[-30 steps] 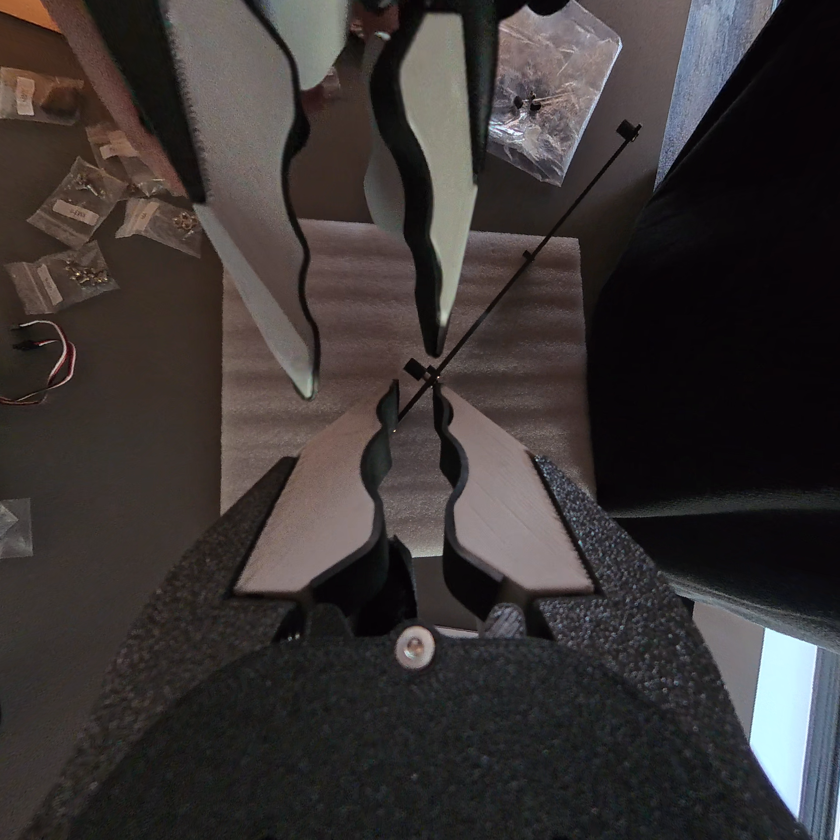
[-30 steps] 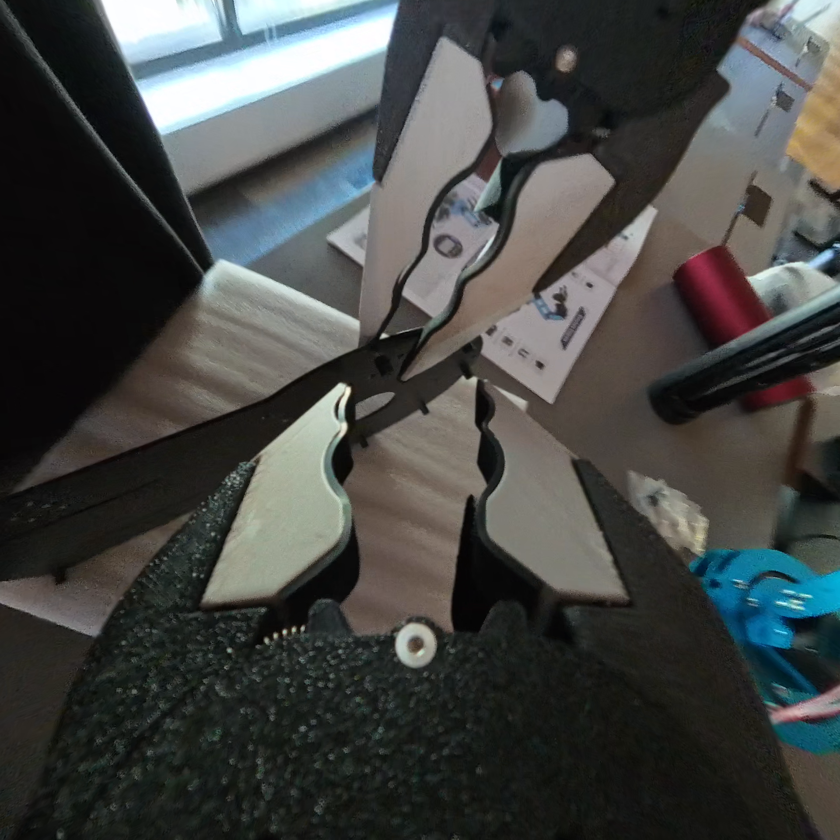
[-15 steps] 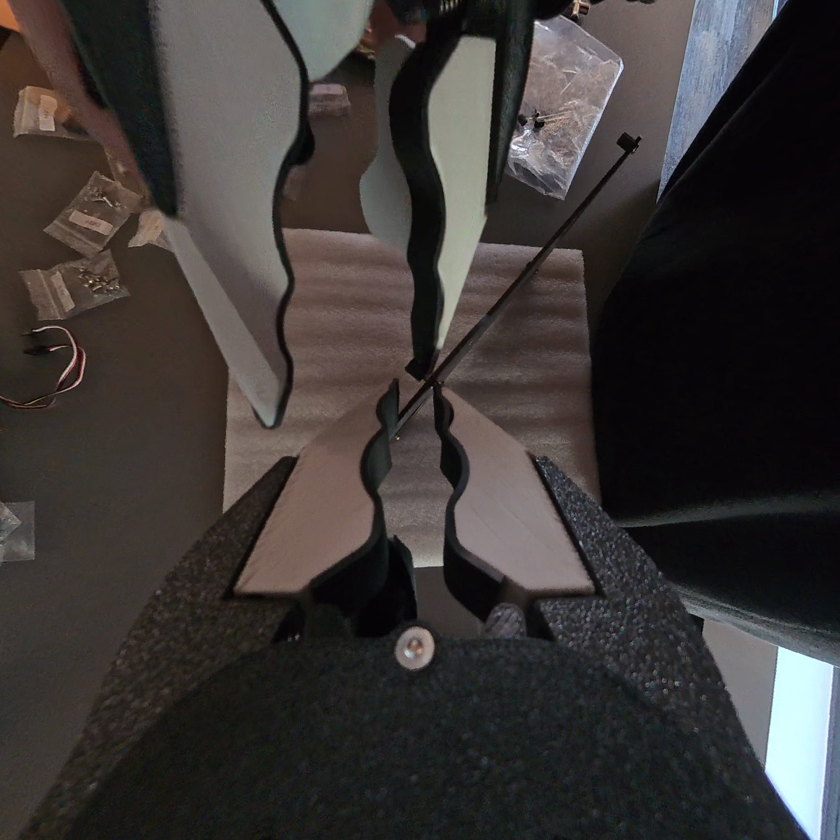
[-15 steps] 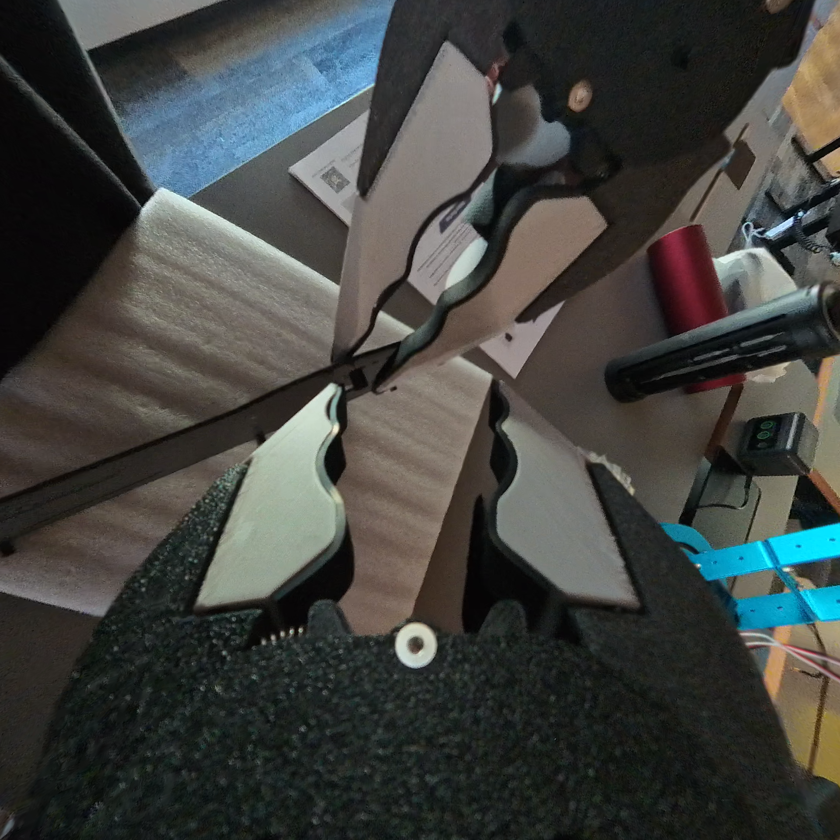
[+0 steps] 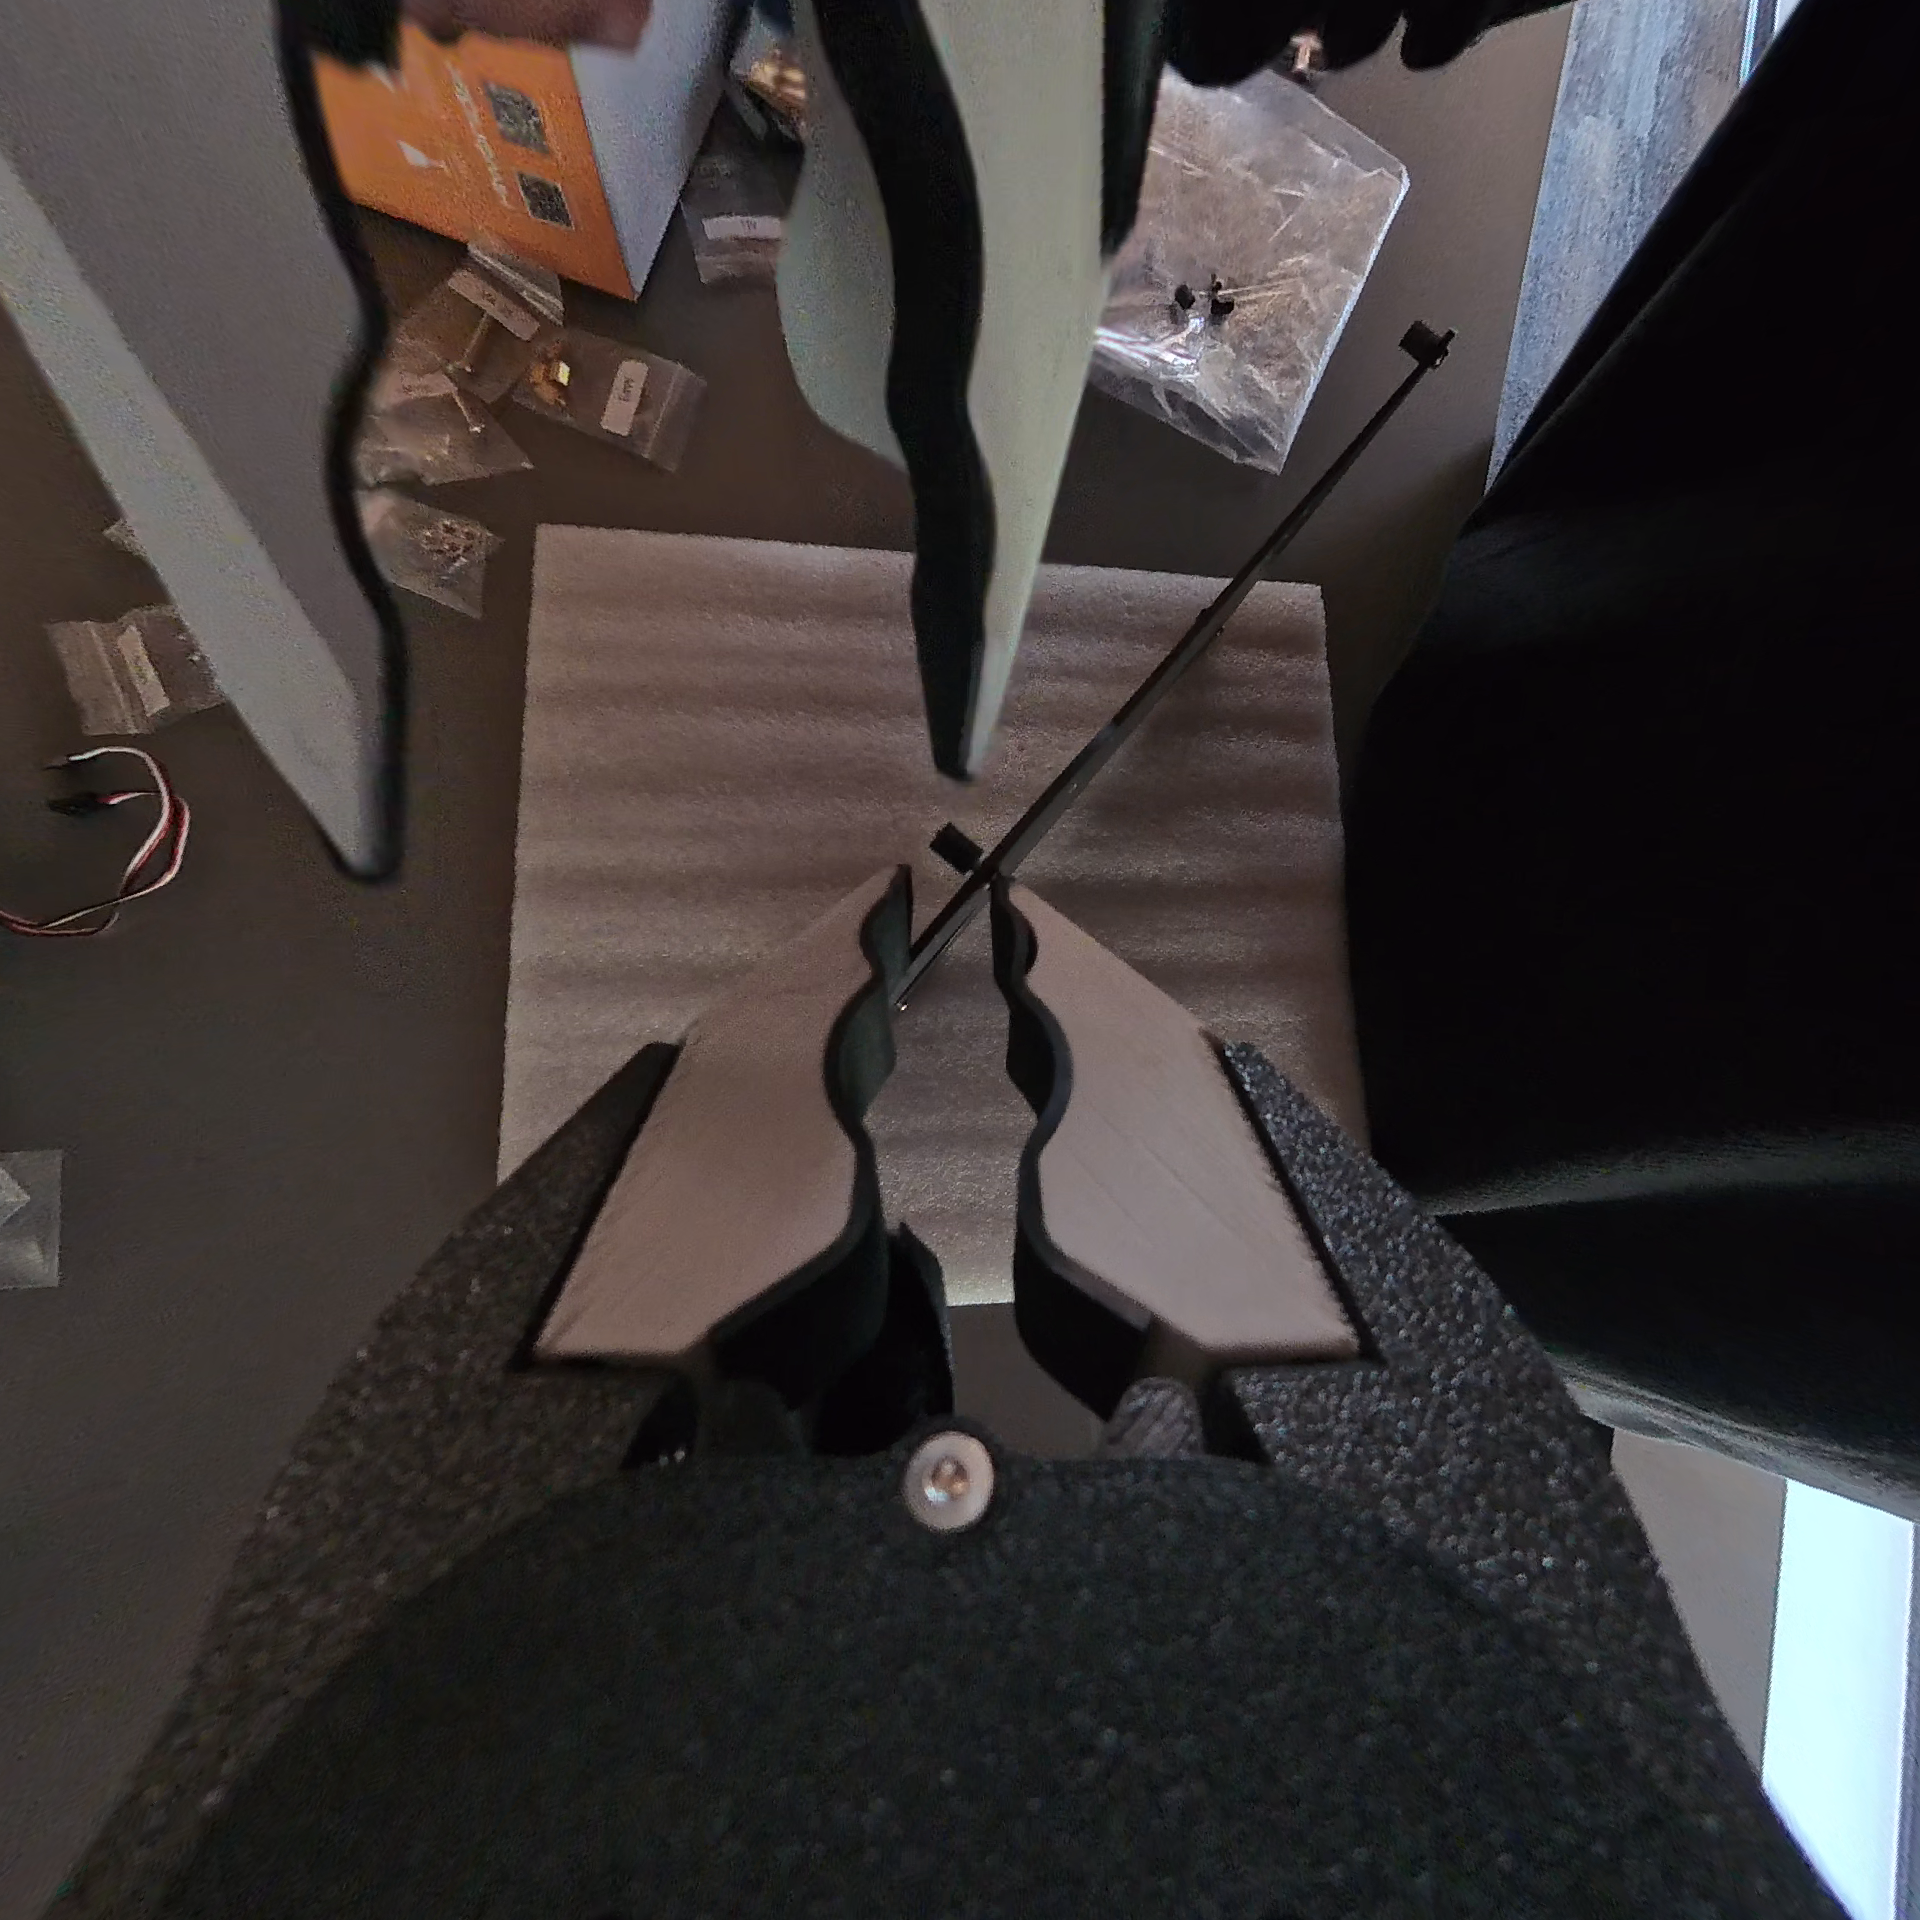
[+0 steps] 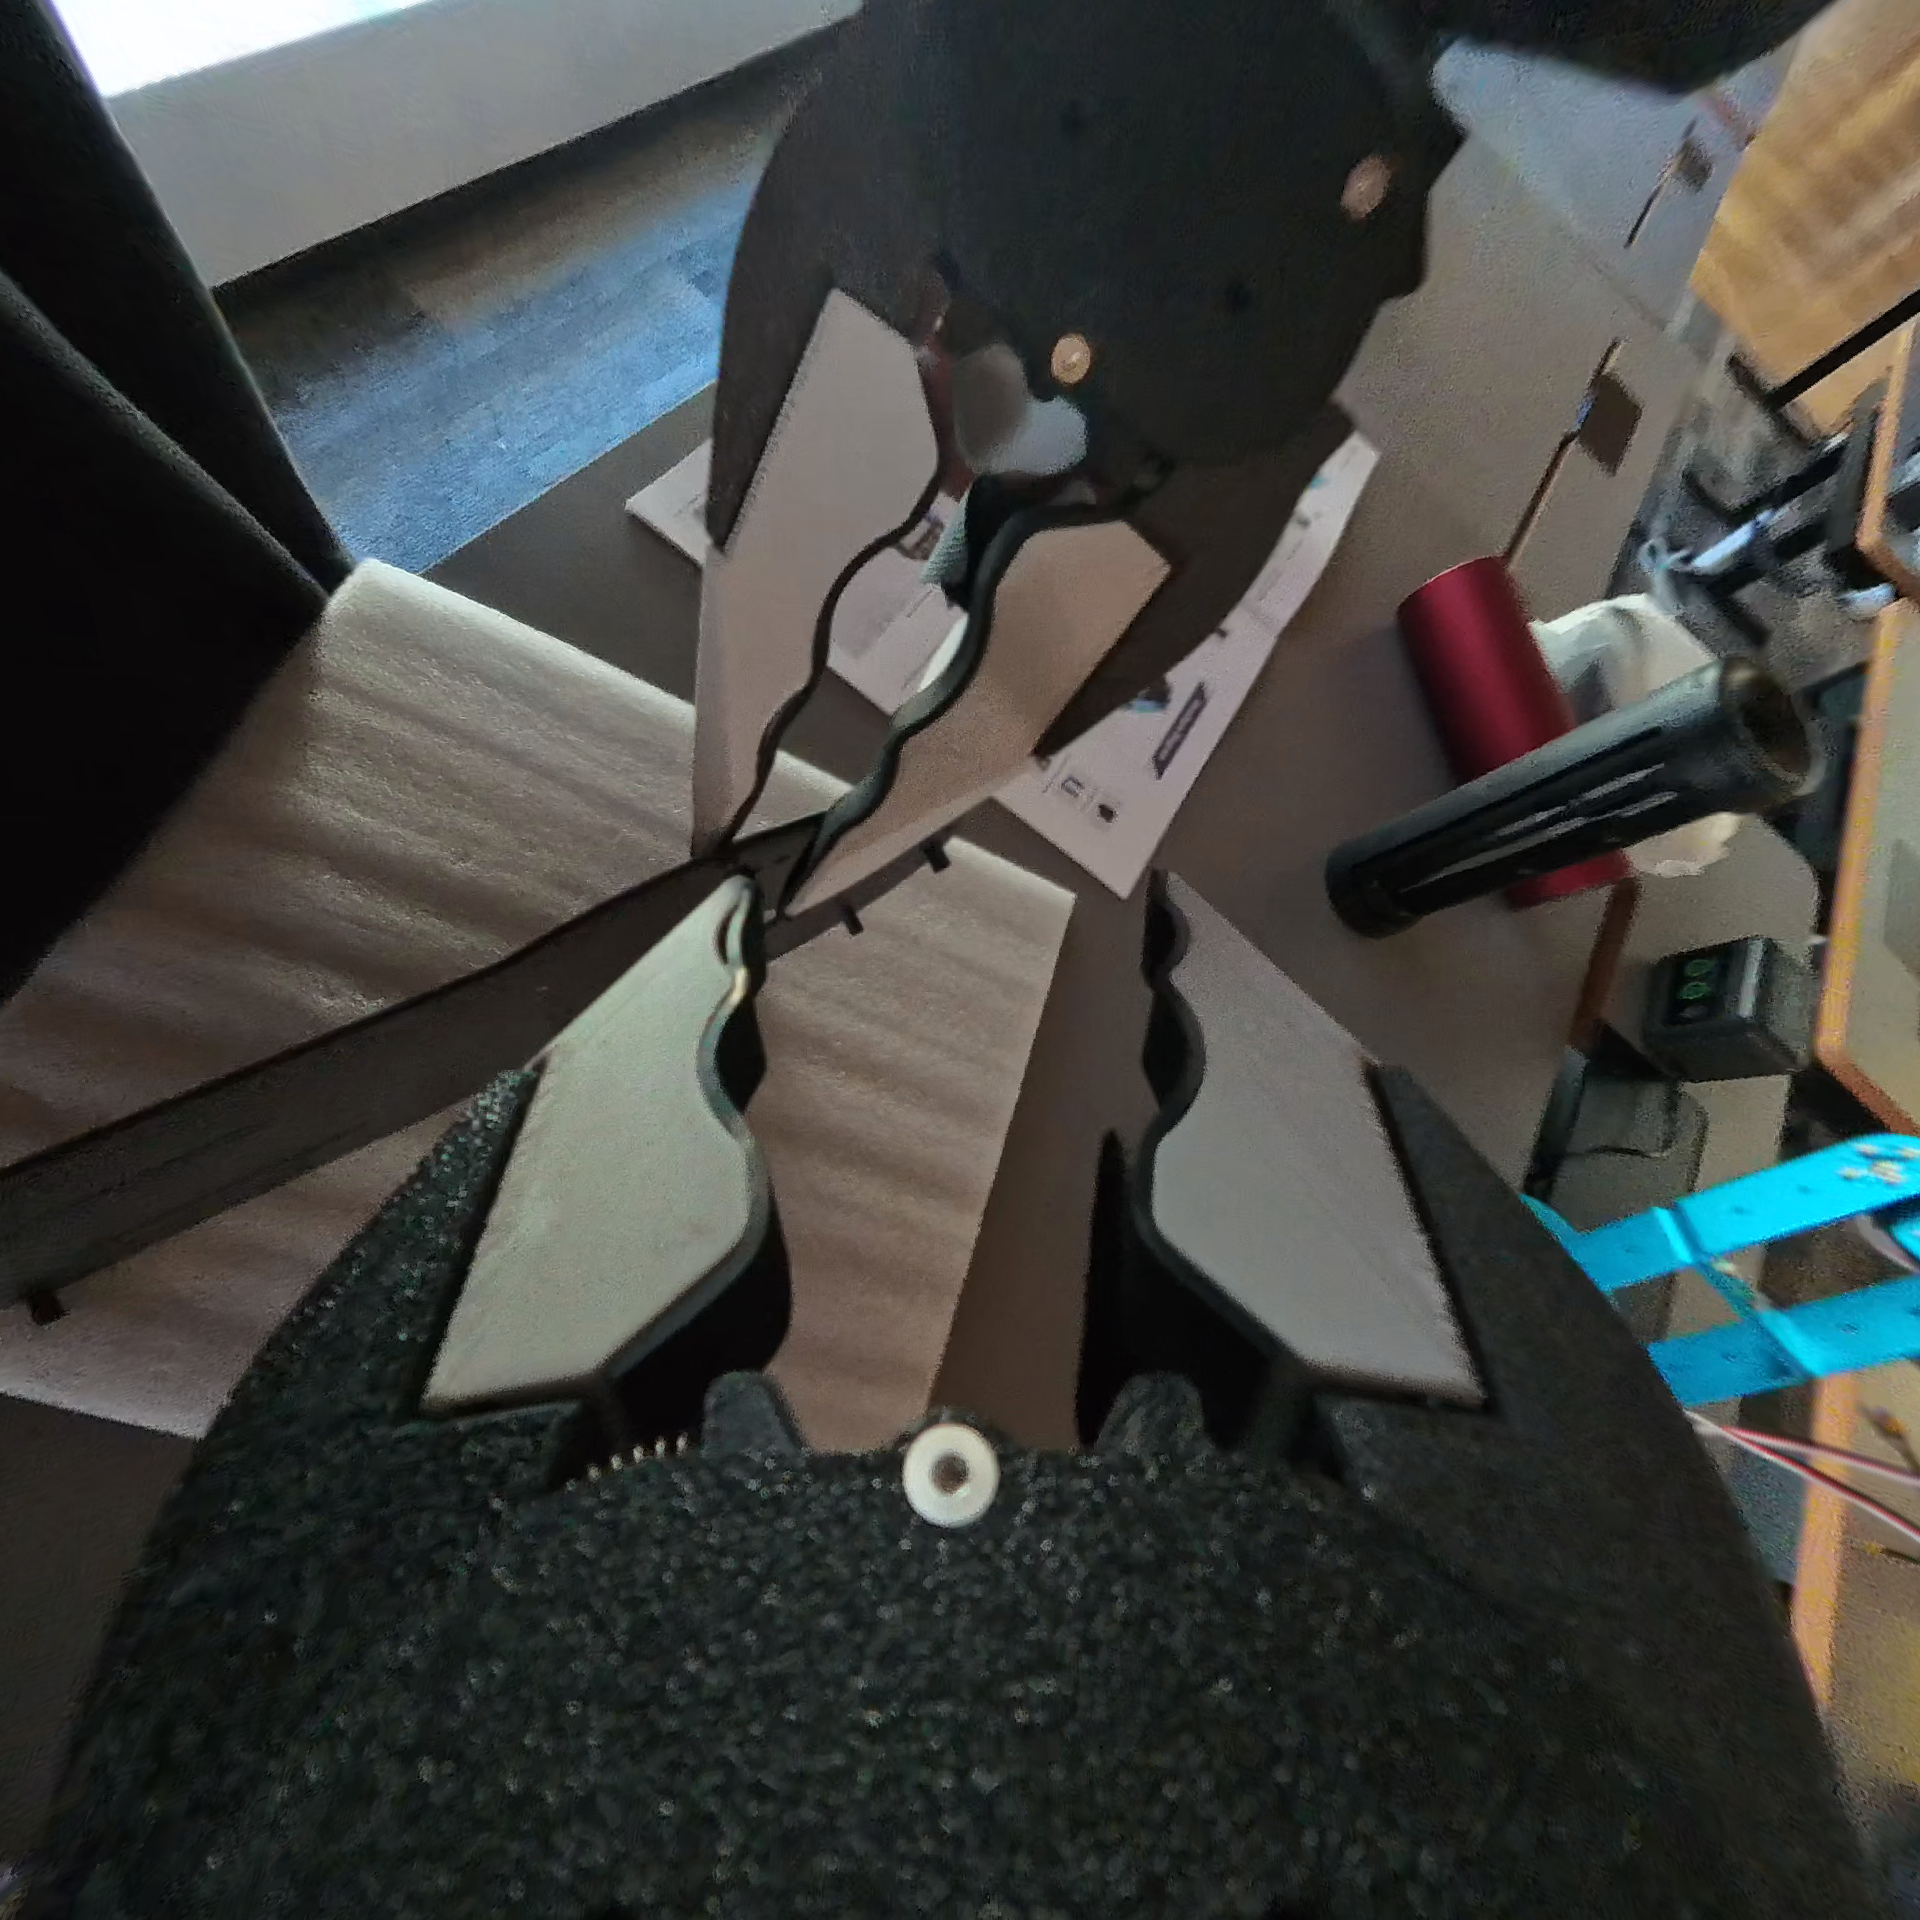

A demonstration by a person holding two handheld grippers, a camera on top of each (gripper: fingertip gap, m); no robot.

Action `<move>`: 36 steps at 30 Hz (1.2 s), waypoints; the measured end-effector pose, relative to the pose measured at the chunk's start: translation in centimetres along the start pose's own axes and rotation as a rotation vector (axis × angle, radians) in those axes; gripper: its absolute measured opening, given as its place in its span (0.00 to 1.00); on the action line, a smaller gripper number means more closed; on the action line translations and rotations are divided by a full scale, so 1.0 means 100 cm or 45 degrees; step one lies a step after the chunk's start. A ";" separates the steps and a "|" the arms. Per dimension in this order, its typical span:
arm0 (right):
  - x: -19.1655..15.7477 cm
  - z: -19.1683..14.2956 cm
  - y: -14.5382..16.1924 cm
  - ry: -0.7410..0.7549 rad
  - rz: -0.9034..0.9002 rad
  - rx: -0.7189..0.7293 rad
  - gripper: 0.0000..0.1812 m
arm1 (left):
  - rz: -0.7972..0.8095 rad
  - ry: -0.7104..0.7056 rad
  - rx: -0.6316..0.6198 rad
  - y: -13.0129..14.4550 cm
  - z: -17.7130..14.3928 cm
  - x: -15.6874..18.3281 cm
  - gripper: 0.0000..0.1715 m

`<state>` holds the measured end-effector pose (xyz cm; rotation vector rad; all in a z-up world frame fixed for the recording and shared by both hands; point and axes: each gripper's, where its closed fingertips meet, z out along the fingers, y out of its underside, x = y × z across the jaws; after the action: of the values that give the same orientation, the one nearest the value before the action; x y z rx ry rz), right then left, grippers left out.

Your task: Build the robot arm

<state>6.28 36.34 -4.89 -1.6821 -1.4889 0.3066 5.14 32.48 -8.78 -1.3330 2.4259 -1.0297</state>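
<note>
Black flat strip (image 5: 1195,644) pinched at its end in narrowed left gripper (image 5: 951,883), above foam sheet (image 5: 727,675).
Right view: right gripper (image 6: 951,894) spread wide, empty, one finger (image 6: 623,1091) beside strip.

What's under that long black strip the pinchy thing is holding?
Under the black strip lies a white foam sheet on the brown table. The left gripper holds the strip above it. What lies beneath the foam is hidden.

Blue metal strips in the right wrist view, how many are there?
2: an upper blue strip and a lower blue strip, both at the right edge; more may lie out of frame.
</note>
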 end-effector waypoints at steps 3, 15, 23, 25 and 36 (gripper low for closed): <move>-0.007 0.004 0.013 -0.006 -0.038 -0.087 0.43 | 0.006 -0.001 0.004 -0.001 0.001 -0.001 0.08; -0.006 0.009 0.021 0.031 -0.009 -0.093 0.45 | 0.007 0.001 0.014 -0.002 0.001 -0.003 0.08; 0.015 -0.010 0.004 0.101 0.034 0.019 0.41 | 0.010 0.008 0.008 -0.002 0.001 -0.003 0.08; 0.010 -0.009 0.011 0.088 0.021 -0.026 0.44 | 0.008 0.008 0.017 -0.002 0.002 -0.003 0.09; 0.006 0.005 0.019 0.049 0.093 -0.034 0.47 | 0.007 0.017 0.032 -0.003 0.002 -0.004 0.08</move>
<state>7.38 37.26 -6.33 -1.7568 -1.4118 0.2928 5.68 32.63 -8.79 -1.3155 2.4162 -1.0673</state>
